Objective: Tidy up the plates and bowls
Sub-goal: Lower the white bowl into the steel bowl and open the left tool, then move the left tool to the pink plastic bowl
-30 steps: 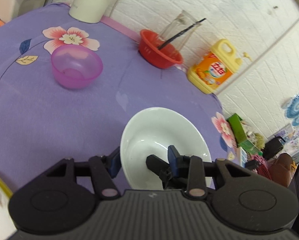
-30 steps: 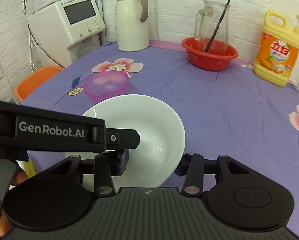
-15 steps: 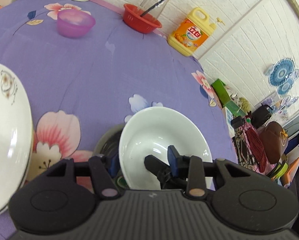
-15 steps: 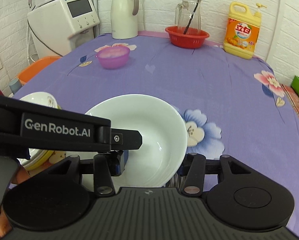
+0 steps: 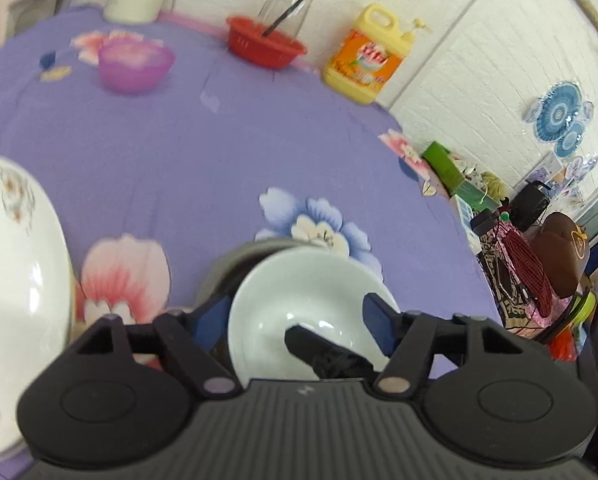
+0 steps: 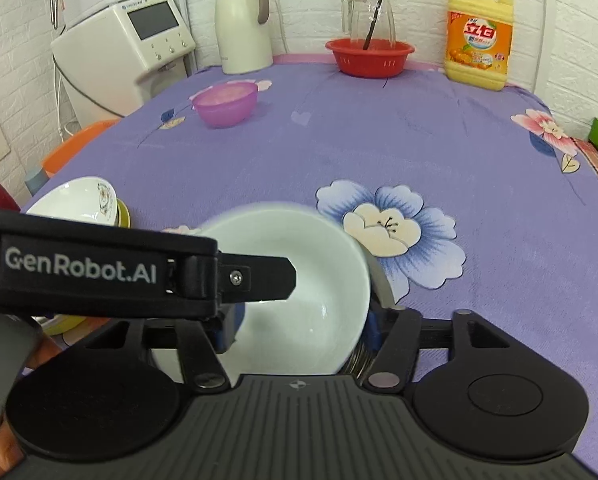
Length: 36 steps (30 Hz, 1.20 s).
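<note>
Fingers (image 6: 369, 326) just spread — white bowl (image 6: 299, 292) between, unclamped, on stack

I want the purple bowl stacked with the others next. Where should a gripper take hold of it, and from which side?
Probably by the rim. The purple bowl stands upright and open on the tablecloth, apart from the kettle and red basket. Come from above on its near side, one finger inside the wall and one outside; the rounded body looks too wide and sloped for a side grip.
</note>
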Available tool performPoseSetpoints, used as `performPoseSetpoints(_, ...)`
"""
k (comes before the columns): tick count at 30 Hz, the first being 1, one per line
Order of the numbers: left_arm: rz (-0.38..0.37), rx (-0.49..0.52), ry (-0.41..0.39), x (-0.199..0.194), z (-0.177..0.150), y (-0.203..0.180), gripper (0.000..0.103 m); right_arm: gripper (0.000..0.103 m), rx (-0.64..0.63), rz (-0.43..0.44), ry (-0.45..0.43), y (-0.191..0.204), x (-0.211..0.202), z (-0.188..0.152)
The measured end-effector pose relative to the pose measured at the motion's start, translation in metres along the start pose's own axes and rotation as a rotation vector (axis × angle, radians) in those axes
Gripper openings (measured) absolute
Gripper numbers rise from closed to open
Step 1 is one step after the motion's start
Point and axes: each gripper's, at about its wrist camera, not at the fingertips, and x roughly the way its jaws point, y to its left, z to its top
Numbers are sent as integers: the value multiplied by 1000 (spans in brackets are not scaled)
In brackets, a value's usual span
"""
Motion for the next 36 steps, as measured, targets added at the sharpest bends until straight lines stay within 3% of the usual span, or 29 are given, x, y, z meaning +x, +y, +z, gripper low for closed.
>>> performPoseSetpoints(6,-23,32,-100,-29,19,-4,76,103,1,-30,-75,-2,-19,5)
performPoseSetpoints(12,-4,56,-146,-42,38,3,76,103,14,-41,-124,-9,-31,16)
performPoseSetpoints(26,78,1,-194,-44,81,72,76,103,83,38,-54,-5,21,62)
performPoseSetpoints(36,141,-41,-215,-31,120,116,76,103,17,83,-10,25,68,108)
